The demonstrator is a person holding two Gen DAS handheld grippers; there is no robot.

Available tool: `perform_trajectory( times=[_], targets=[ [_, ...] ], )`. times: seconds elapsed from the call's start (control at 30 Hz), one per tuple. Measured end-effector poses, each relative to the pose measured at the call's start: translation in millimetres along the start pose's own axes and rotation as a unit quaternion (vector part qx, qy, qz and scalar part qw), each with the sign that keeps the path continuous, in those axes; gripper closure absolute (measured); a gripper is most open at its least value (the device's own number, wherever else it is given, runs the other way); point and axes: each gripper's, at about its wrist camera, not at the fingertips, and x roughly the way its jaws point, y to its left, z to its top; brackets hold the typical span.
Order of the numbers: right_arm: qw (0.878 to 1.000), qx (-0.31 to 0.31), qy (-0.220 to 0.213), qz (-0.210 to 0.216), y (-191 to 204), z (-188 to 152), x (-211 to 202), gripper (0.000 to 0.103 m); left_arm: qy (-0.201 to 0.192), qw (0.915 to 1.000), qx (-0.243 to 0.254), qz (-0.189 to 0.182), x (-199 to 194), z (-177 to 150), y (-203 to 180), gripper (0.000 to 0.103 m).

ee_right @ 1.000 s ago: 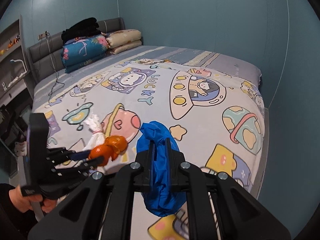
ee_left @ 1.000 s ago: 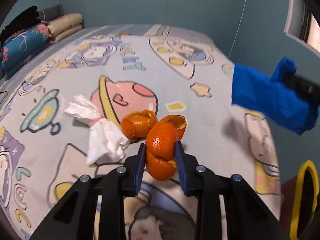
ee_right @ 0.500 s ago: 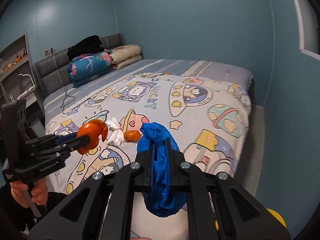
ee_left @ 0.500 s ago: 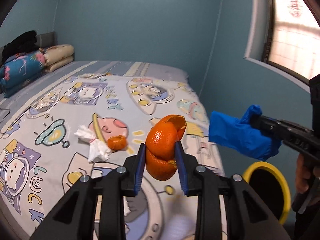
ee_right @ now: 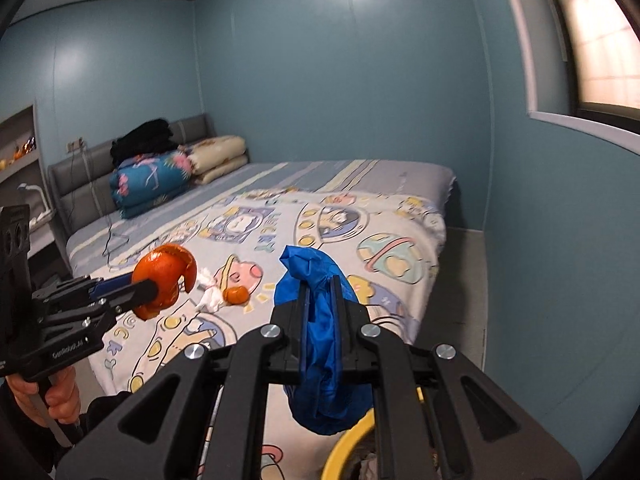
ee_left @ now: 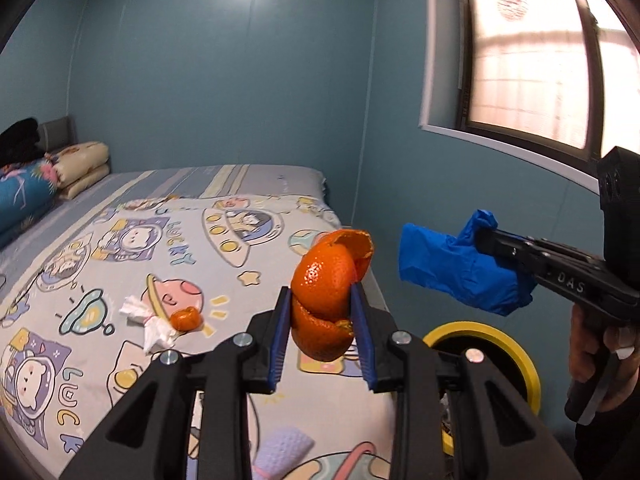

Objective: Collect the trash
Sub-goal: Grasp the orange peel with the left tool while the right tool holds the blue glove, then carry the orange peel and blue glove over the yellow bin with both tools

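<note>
left wrist view first: the left tongs [ee_left: 322, 322] are closed partway on a curl of orange peel [ee_left: 326, 298], the blue pads pressing its two sides while most of the peel stands up above them. right wrist view: the right tongs [ee_right: 320, 320] are clamped fully on a crumpled blue glove [ee_right: 324, 344], which bunches above the pads and hangs in a loose bag below them.

both pieces look very light. the peel seems thin, springy and a little brittle at its torn edges, so a hard squeeze would likely crack or fold it; a hold across the thick, doubled lower curl, as now, looks safest. its waxy skin may slide on the pads if tilted sharply. the glove is soft and limp with no shape of its own, so it should be pinched at a gathered fold, and it may cling to the pads when let go.

outward from the tongs, a yellow-rimmed bin [ee_left: 482, 330] stands on the floor beside the bed [ee_left: 280, 184], below and between the two tongs; its rim also shows under the glove in the right wrist view. on the bedspread, well apart from both tongs, a second piece of peel [ee_left: 186, 319] lies touching a crumpled white tissue [ee_left: 150, 322], not yet collected. a hand [ee_left: 598, 350] grips the right handle.
</note>
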Motion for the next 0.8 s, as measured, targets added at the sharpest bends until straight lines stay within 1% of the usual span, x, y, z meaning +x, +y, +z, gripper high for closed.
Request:
perform_trajectory(
  times=[0.2, 0.43, 0.5, 0.63, 0.8],
  targets=[
    [0.999, 0.016, -0.032, -0.029, -25, -6, -31, 0.095, -0.002, 0.9996, 0.022, -0.018, 0, 3, -35, 0.075],
    [0.994, 0.03, -0.061, -0.083, -52, -21, -59, 0.095, -0.001, 0.9976, 0.057, -0.041, 6, 6, -79, 0.075],
    [0.993, 0.034, -0.066, -0.091, -58, -26, -65, 0.095, 0.001, 0.9969, 0.063, -0.047, 10, 6, -88, 0.075],
    [0.992, 0.047, -0.06, -0.102, -74, -36, -70, 0.095, 0.007, 0.9956, 0.074, -0.056, 17, 3, -109, 0.075],
    [0.991, 0.055, -0.054, -0.111, -85, -45, -70, 0.095, 0.019, 0.9938, 0.085, -0.069, 27, -2, -129, 0.075]
  ],
)
